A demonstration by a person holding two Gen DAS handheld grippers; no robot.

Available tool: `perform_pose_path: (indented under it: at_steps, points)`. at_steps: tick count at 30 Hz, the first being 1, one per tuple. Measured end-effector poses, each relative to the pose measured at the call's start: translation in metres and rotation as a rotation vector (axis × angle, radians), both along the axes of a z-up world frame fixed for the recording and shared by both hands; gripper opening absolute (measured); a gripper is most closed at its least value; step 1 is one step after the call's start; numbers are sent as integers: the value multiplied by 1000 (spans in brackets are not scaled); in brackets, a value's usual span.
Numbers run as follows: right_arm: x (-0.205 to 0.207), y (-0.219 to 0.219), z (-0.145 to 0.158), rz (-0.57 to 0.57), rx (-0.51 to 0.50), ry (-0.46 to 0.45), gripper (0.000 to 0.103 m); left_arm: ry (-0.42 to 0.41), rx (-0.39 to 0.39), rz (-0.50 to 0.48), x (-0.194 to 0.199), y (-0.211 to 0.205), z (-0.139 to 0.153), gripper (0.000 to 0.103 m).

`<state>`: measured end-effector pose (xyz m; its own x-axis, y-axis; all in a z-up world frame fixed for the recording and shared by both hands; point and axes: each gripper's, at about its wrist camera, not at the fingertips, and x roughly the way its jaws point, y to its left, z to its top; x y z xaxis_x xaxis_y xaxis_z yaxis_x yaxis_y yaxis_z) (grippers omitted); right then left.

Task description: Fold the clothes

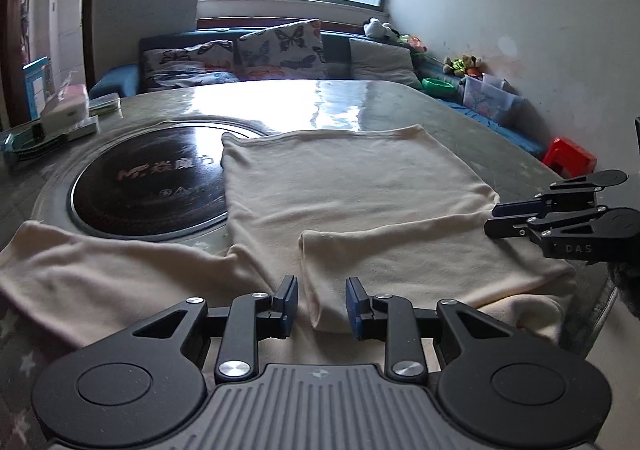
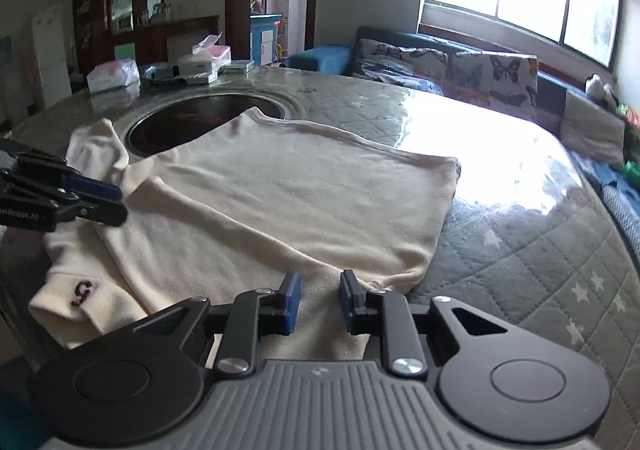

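Left tool (image 1: 322, 304) is held wide over the near edge of the cream garment (image 1: 344, 193), nothing gripped; right tool (image 2: 319, 300) likewise wide, straddling the hem. Garment is spread flat on the table (image 1: 460, 105), one sleeve (image 1: 400, 262) already folded across the body, the other sleeve (image 1: 100, 266) left out, probably next. Part of the cloth is draped over the recessed cooktop (image 1: 156, 185). Boxes (image 2: 160, 71) are stacked at the far table edge, well apart; sofa (image 1: 280, 49) behind.

Far tabletop (image 2: 500, 169) beyond garment (image 2: 280, 189) open; boxes (image 2: 200, 63) crowd far-left edge.
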<state>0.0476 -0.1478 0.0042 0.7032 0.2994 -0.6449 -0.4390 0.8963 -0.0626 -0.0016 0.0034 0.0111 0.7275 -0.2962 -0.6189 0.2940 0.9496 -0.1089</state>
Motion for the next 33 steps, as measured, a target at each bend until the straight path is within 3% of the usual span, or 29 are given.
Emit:
perform_pose_path:
  at_steps: [7, 11, 15, 23, 28, 33]
  points:
    - [0, 18, 1, 49, 1, 0, 20, -30, -9, 20, -11, 9, 9, 33]
    - [-9, 33, 3, 106, -5, -7, 21, -34, -8, 79, -16, 28, 10, 42]
    - [-16, 50, 3, 171, -15, -8, 21, -38, -6, 154, -19, 50, 10, 44]
    - [-9, 92, 6, 304, -18, 4, 21, -60, 10, 335, -23, 90, 12, 74]
    - [8, 113, 7, 323, -11, 8, 31, -53, 3, 456, -16, 116, 8, 76]
    - [23, 128, 0, 329, 10, 41, 31, -56, -27, 555, -8, 141, 6, 76]
